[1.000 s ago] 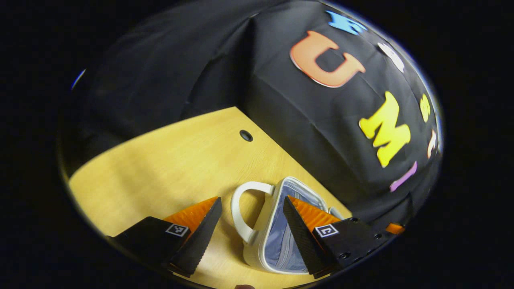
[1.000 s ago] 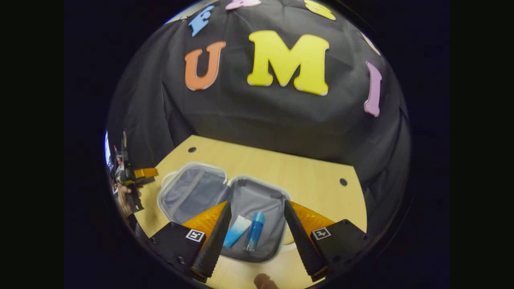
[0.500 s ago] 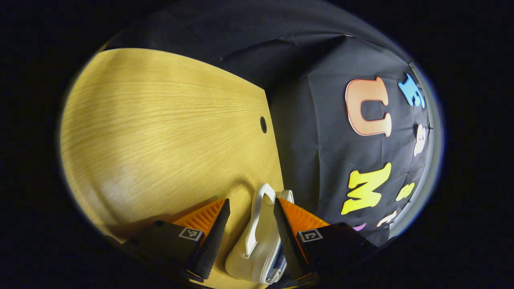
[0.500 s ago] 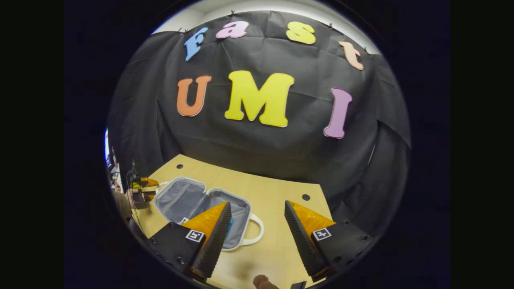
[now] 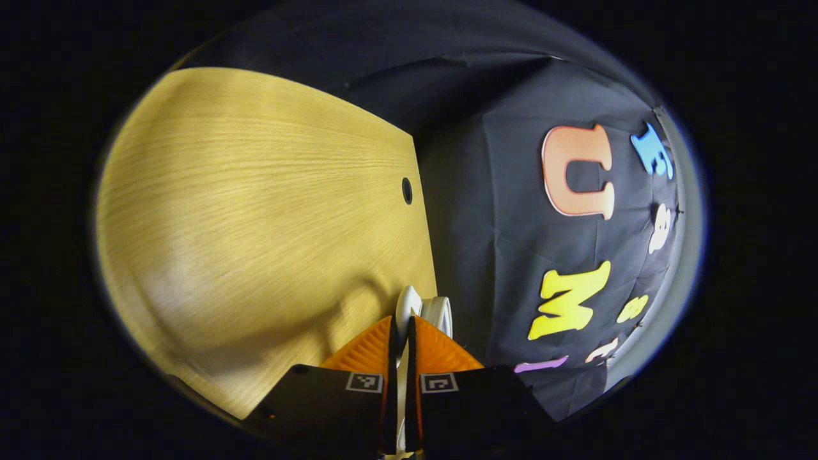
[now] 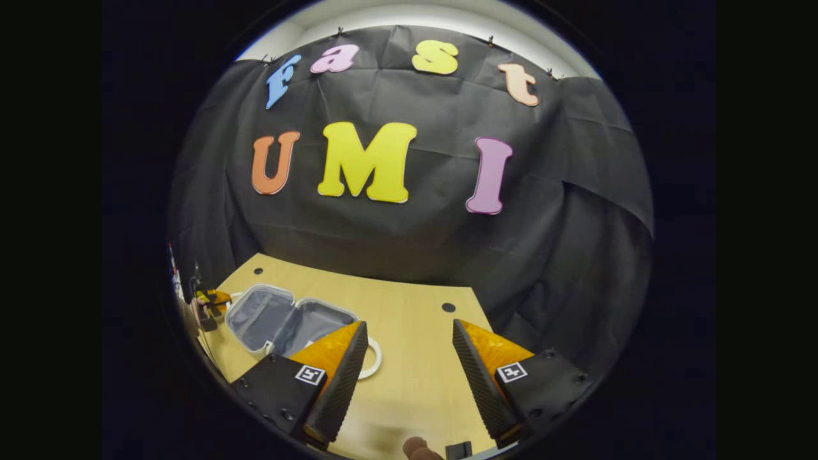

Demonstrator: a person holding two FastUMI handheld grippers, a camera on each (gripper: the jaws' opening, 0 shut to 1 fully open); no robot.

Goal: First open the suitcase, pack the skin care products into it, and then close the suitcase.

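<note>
In the right gripper view a small white suitcase [image 6: 265, 314] lies open on the wooden table [image 6: 415, 319], its grey lining showing. My left gripper [image 6: 208, 300] is at its far left edge, held by a hand. In the left gripper view, my left gripper [image 5: 401, 358] is shut on the white handle [image 5: 407, 305] of the suitcase lid [image 5: 442, 314], seen edge-on. My right gripper [image 6: 409, 377] hangs open above the table, right of the suitcase, holding nothing. Its left finger hides the near half of the case and whatever lies inside.
The black cloth wall stands close behind the table. A cable hole [image 6: 448, 307] sits near the back edge, and another [image 5: 407, 190] shows in the left gripper view. A second white handle [image 6: 372, 358] juts from the suitcase's near side. Bare tabletop [image 5: 255, 191] stretches beyond the left gripper.
My left gripper has turned, moved onto the lid's handle and shut on it. My right gripper has drawn back up and to the right, away from the suitcase.
</note>
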